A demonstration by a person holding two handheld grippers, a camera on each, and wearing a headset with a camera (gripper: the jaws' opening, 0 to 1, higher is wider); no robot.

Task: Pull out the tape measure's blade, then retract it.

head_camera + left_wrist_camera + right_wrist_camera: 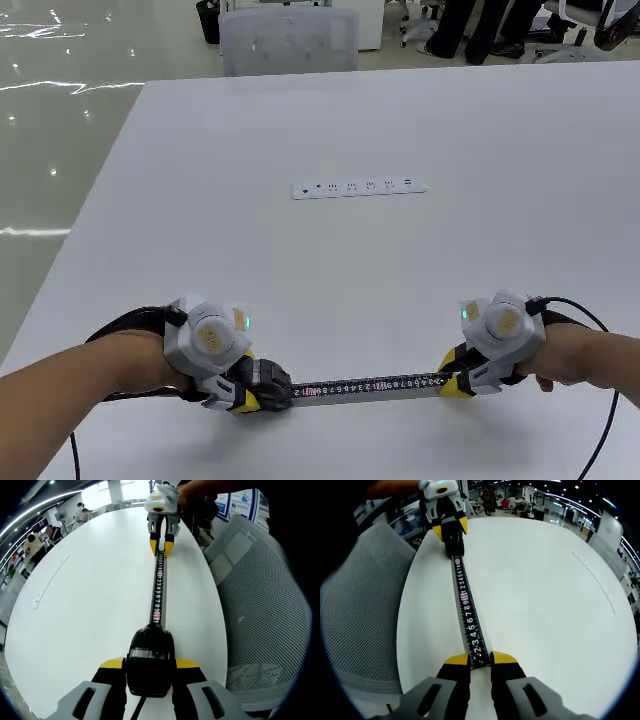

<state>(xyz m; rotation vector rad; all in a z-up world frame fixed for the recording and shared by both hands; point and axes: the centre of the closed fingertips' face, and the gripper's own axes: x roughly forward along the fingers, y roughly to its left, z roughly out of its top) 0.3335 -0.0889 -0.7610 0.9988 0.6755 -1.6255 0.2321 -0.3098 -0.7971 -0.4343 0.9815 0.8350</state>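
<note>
Your left gripper (245, 392) is clamped on the black tape measure (150, 662), with the yellow tips pressed against its two sides. The body sits low at the near edge of the white table (350, 270). The blade (365, 386) is out, numbers up, and runs straight along the near edge to your right gripper (452, 375). Whether it touches the tabletop can't be told. Your right jaws are closed on the blade's free end, pinching it between the yellow tips — in the right gripper view the scale's lowest numbers sit right at them. The two grippers face each other, well apart. A white power strip (358, 187) lies at mid-table, well apart from the tape — a mesh chair (260, 605) stands just beside the table edge.
</note>
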